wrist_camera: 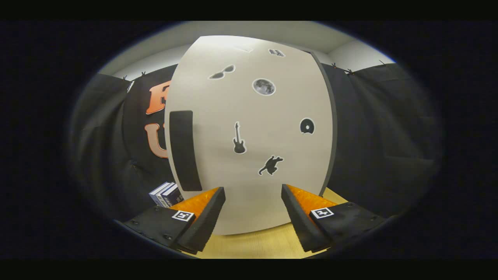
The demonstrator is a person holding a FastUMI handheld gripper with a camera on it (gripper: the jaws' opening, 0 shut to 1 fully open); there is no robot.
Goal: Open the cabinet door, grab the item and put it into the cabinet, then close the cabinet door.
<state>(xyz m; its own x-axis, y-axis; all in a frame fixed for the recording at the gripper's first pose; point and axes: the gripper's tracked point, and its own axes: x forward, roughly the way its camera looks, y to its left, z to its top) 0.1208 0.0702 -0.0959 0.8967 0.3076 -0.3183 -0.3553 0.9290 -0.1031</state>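
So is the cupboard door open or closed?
Closed. The cabinet door faces the tongs flat, its dark handle untouched; the tongs are open and empty just before it.

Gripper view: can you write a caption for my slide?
Open gripper faces the shut cabinet door, its dark handle ahead of the left finger, books beside it.

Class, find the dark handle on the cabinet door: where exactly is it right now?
In the gripper view, the dark vertical handle sits on the left edge of the closed cabinet door, above the boxes, beyond the open gripper.
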